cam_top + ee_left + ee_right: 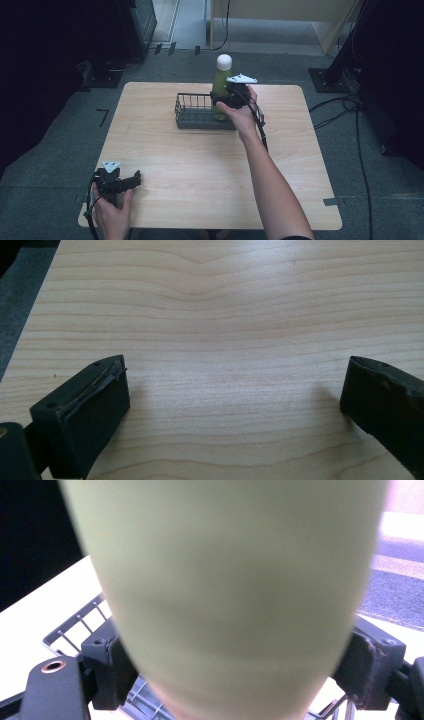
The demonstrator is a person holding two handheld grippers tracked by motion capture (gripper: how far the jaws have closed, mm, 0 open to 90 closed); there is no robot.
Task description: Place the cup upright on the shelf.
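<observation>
A green bottle [220,85] with a rounded white cap stands upright at the right end of a dark wire basket [192,116], at the far middle of the pale wood-grain surface [200,165]. The right claw [226,95] clamps its body, hiding the lower part; up close the bottle blurs. At the near left corner, the left claw [131,181] rests spread wide, holding nothing.
</observation>
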